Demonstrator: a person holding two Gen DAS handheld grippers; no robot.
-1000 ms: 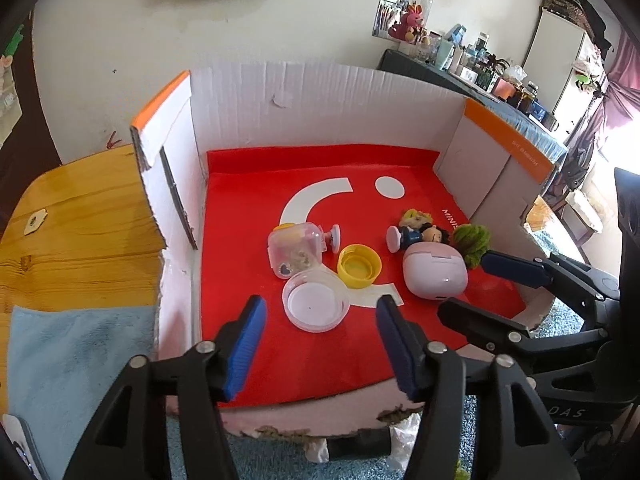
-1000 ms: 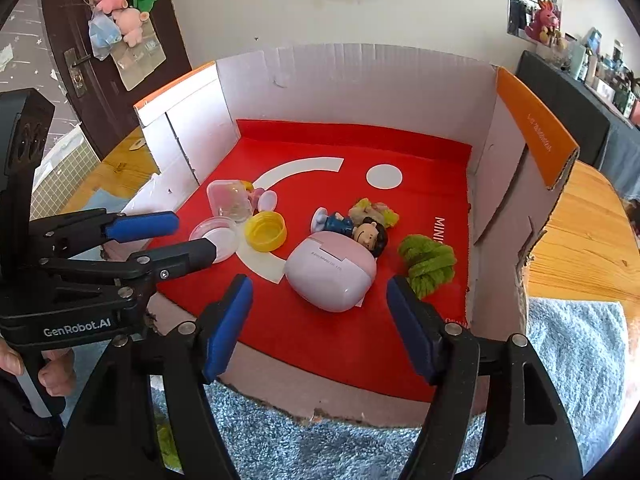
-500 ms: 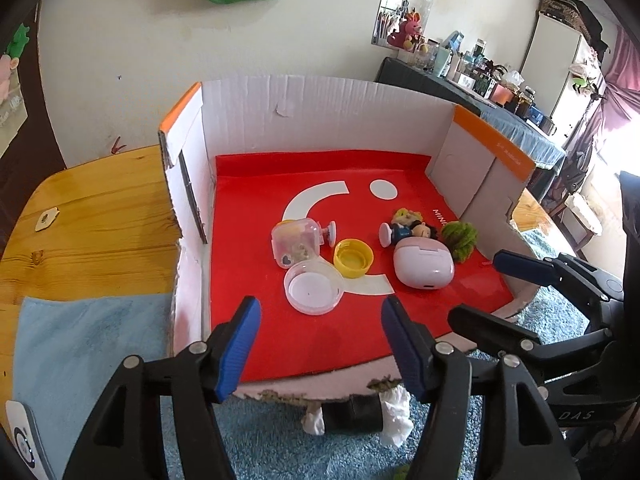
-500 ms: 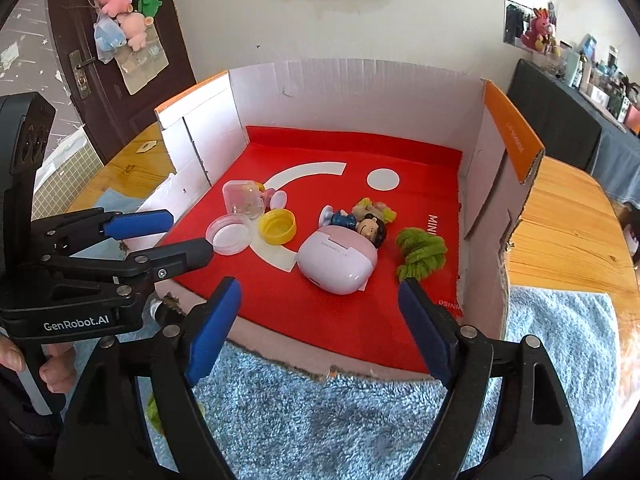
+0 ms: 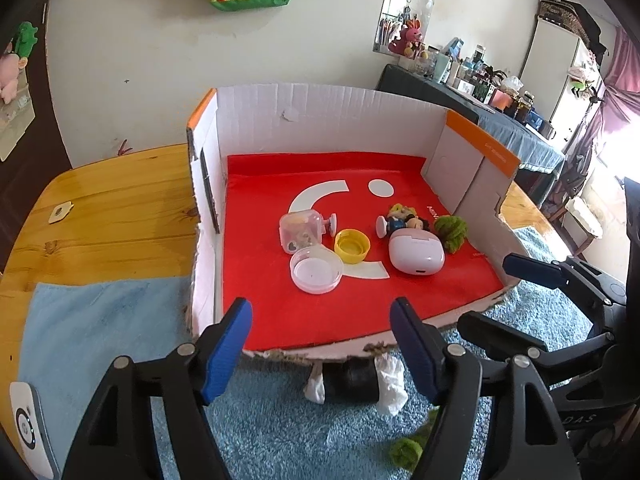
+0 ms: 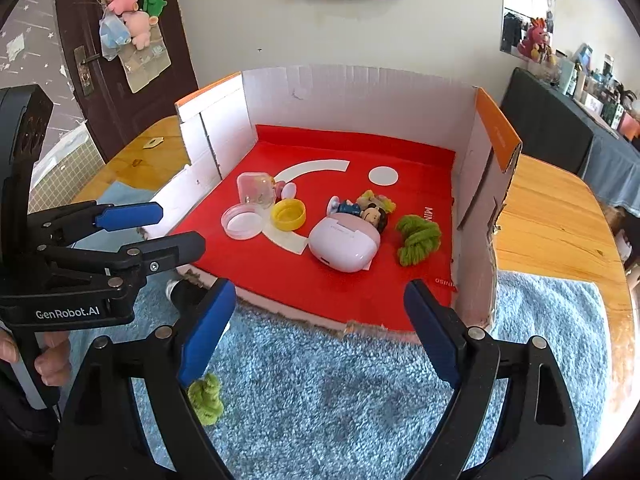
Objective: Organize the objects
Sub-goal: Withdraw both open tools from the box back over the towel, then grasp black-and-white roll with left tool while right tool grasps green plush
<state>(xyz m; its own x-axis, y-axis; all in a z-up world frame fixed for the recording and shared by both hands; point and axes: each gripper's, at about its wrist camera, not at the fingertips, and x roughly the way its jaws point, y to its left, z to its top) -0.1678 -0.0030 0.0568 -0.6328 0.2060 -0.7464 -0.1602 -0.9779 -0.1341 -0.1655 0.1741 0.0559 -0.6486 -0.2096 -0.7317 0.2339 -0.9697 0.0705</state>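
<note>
Pulled back from the cardboard box (image 6: 496,136) since a second ago, both grippers, jaws just been opening too. Left gripper (image 5: 320,344) gaping, nothing between the pads; right gripper (image 6: 316,332) wider yet, also empty. Inside on the red floor: pink earbud case (image 6: 344,244), yellow cap (image 6: 288,214), clear lid (image 6: 242,222), figurine (image 6: 370,212), green yarn ball (image 6: 418,238) near the right wall. Second green yarn bit (image 6: 206,398) stranded on the blue rug (image 6: 340,392), outside the torn front edge. Easy to miss, or snag on the fluffy pile and slip out of wide jaws.
</note>
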